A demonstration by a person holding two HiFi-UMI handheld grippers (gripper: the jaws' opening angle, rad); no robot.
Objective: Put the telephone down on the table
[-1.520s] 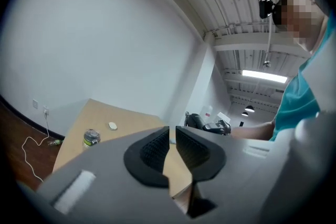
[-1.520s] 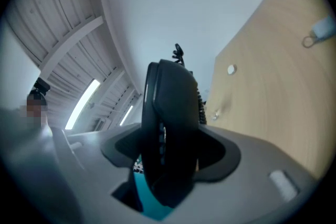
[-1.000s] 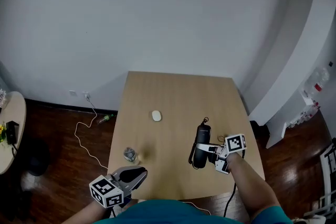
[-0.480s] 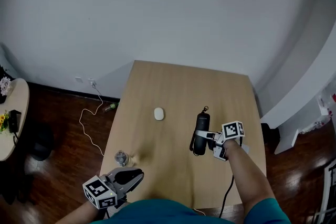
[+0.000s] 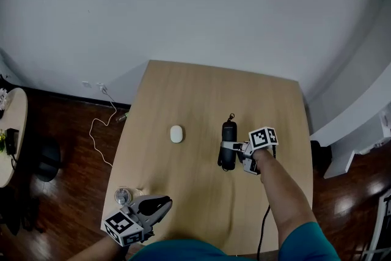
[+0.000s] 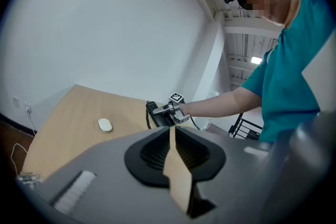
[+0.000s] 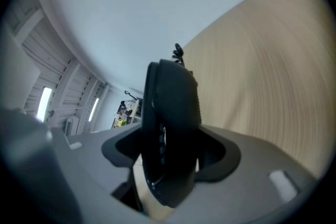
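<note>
Only the right tool view shows the grip closely: the right tool (image 5: 233, 151) has its jaws spread wide and pressed on both sides of the telephone (image 5: 228, 142), which stands edge-on between them. The head view adds the white mouse (image 5: 176, 134) to its left and a small clear bottle (image 5: 123, 195) at the near left corner of the table (image 5: 195, 85). The left tool (image 5: 160, 205), just right of the bottle, has its jaws drawn together on nothing. A second ago the telephone was nearer the person; now it is level with the mouse, right of the table's middle. I cannot tell whether it touches the wood. It is a glossy black handset with a stub antenna (image 5: 231, 117) at its far end.
</note>
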